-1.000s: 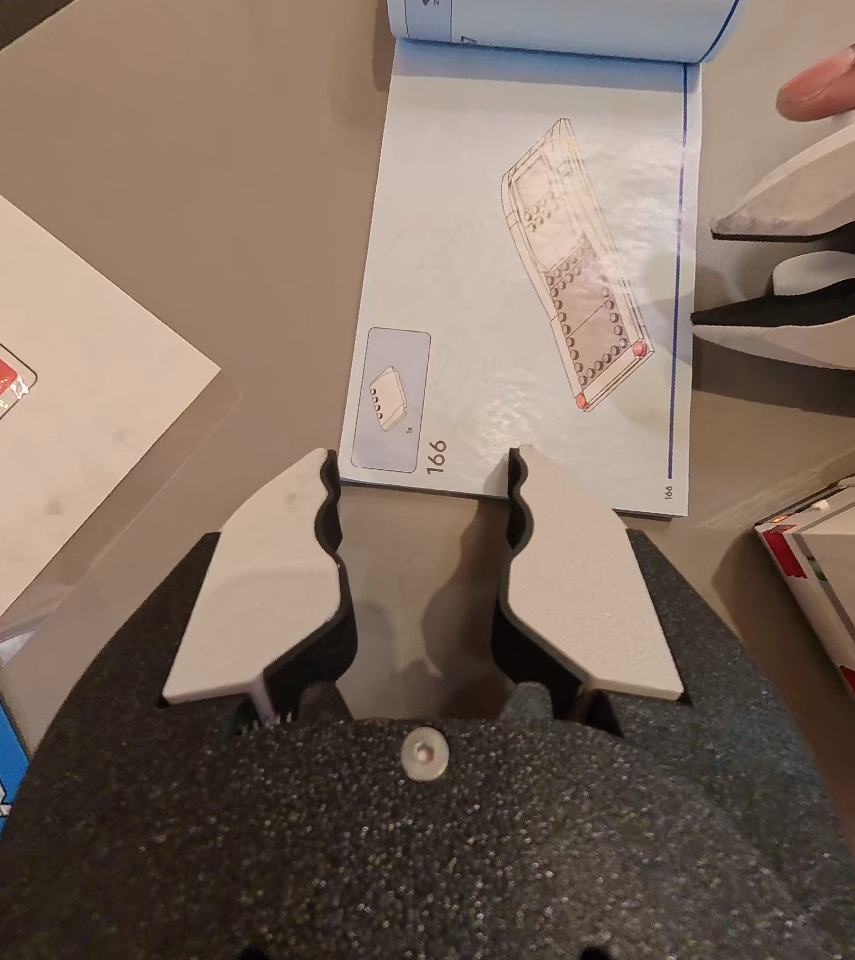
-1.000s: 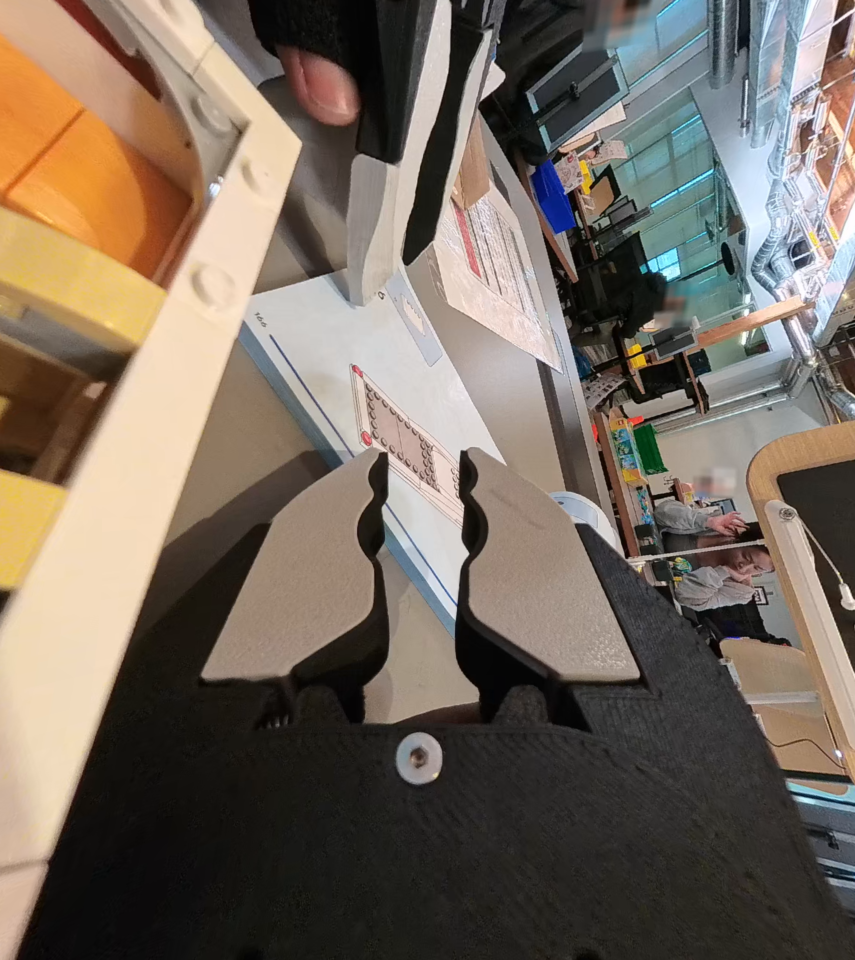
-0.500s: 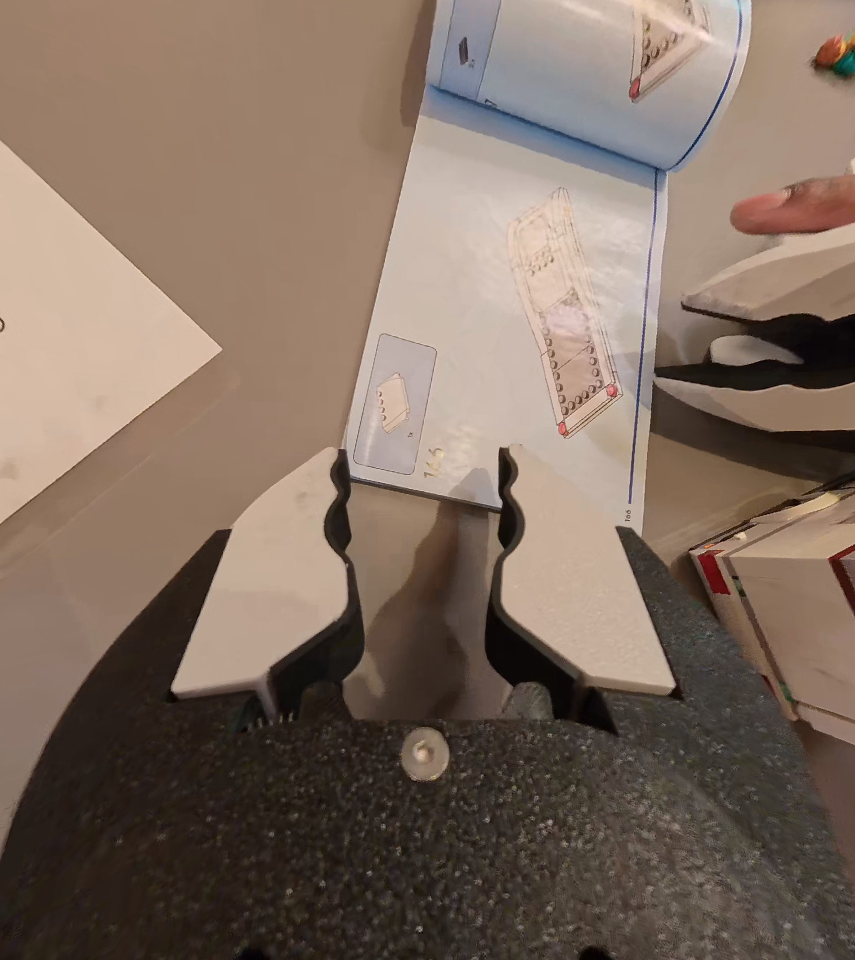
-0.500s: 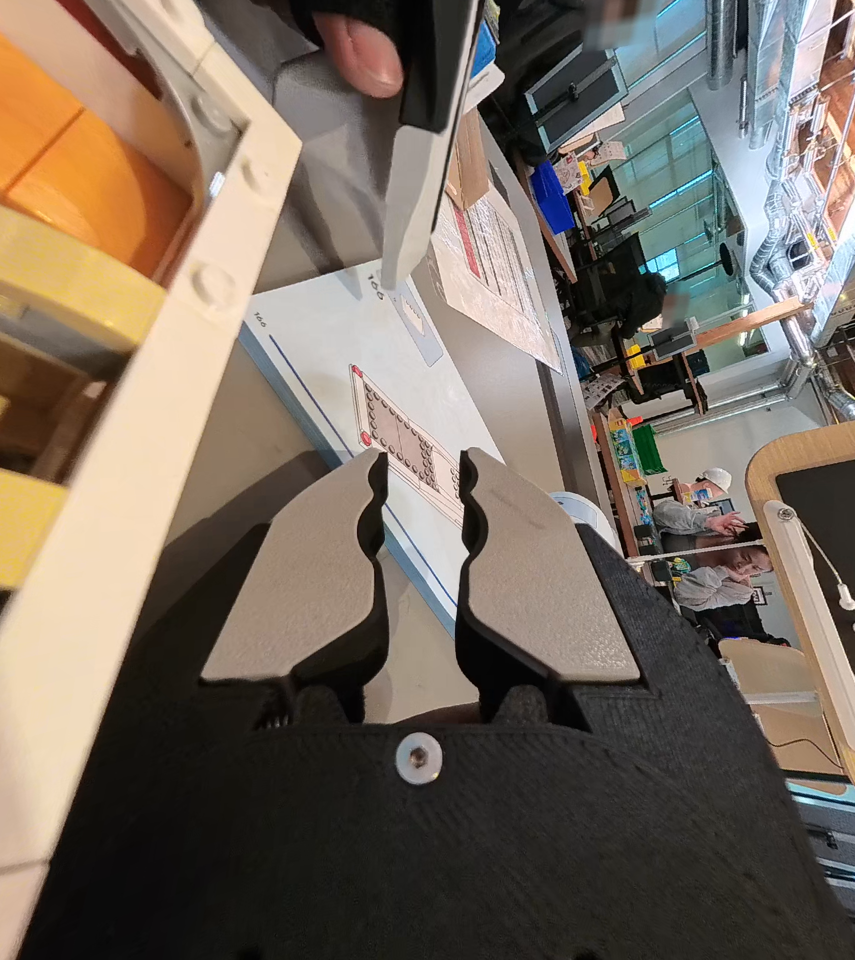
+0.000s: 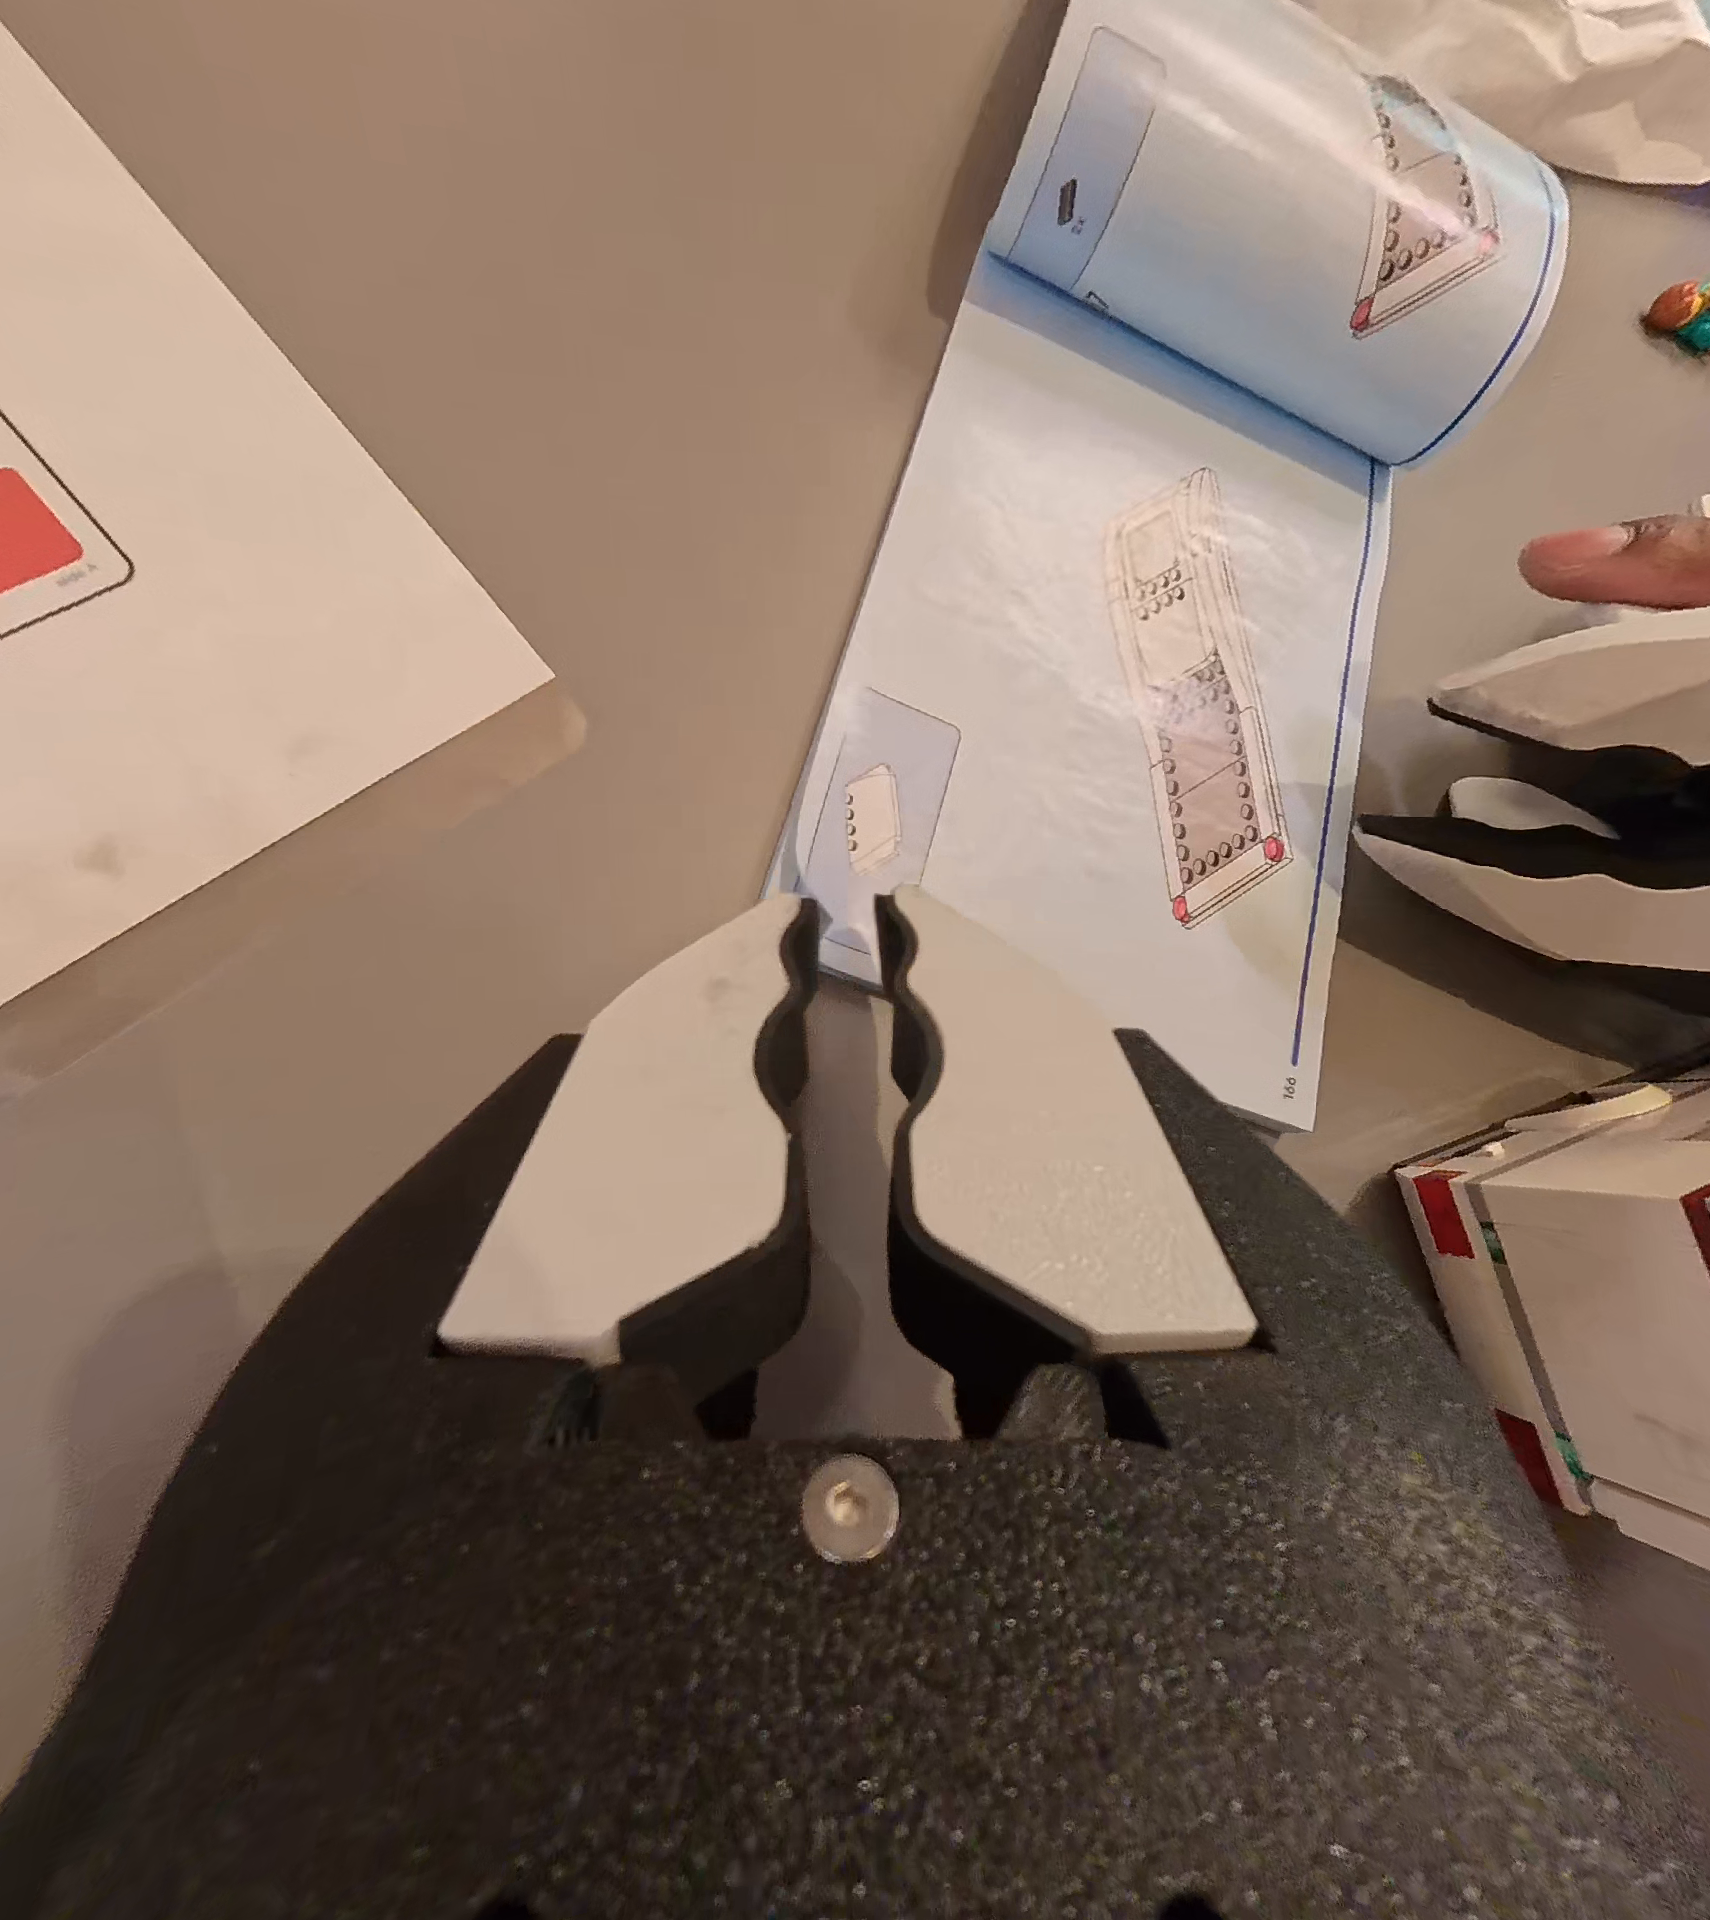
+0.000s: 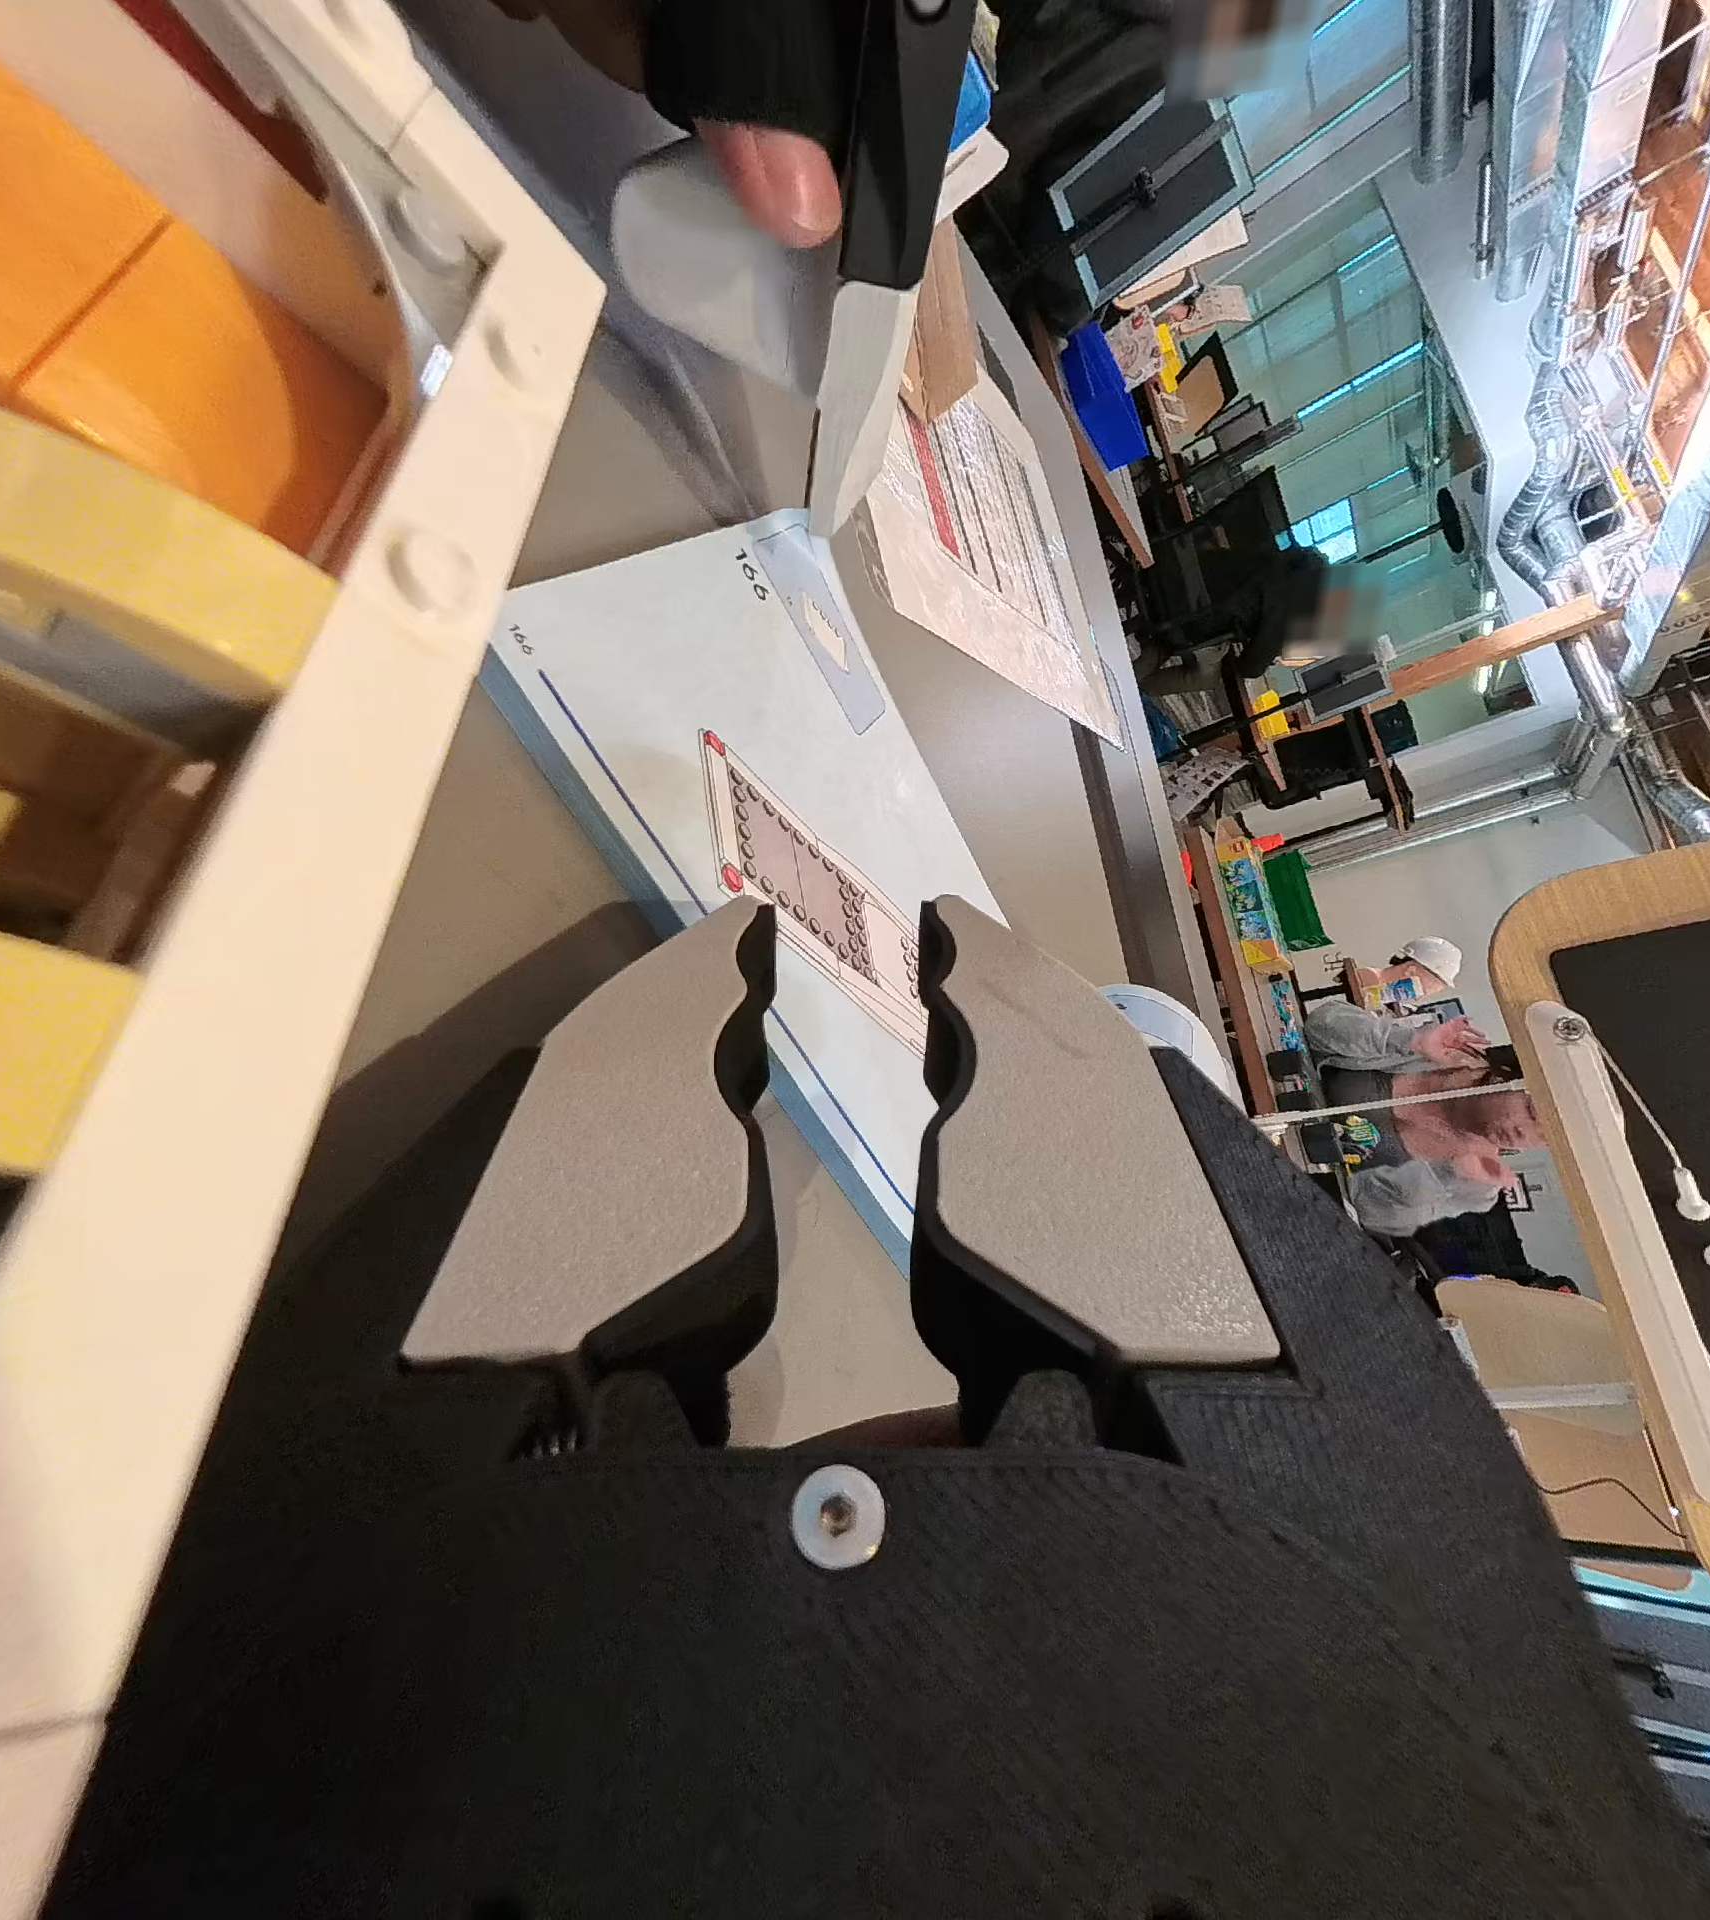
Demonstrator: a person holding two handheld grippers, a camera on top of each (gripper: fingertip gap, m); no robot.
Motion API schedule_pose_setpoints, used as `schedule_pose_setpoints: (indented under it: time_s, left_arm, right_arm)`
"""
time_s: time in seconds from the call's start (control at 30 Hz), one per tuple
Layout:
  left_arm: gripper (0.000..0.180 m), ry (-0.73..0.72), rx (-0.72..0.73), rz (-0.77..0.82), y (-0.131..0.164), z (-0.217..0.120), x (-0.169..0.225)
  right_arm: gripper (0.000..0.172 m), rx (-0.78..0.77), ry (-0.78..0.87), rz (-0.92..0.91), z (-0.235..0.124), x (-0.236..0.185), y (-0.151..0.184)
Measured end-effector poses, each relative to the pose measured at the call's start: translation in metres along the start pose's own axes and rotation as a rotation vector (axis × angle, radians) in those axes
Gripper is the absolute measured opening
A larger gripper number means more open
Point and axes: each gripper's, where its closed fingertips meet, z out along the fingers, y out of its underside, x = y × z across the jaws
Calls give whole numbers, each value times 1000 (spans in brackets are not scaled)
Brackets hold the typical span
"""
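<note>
Sheet of white printed card lies far left on the table. The left gripper, jaws only a narrow slit apart and pressing on nothing, has its tips at the near left corner of the open booklet, where the page edge curls up between them. Right of the booklet the right gripper hovers with jaws parted and empty, a finger over it, and a white brick model stands near right.
</note>
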Motion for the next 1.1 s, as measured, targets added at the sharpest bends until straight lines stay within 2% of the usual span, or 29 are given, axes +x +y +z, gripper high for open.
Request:
schedule_pose_setpoints:
  time_s: [0.07,0.33,0.53,0.83,1.1]
  left_arm:
    - [1,-11,11,-7,-1,-2,-3]
    - [0,-2,71,-37,-10,-7,-4]
    - [0,116,185,-158,-25,-12,3]
    - [0,313,376,-362,-52,-21,15]
    - [0,394,468,-424,-65,-27,21]
  right_arm:
    - [26,2,2,-1,0,0,0]
    - [29,18,-13,8,-1,0,-1]
    - [33,52,-36,8,-3,-2,-5]
    - [42,197,-146,-8,-14,-17,-26]
    - [41,154,-104,-3,-3,-12,-25]
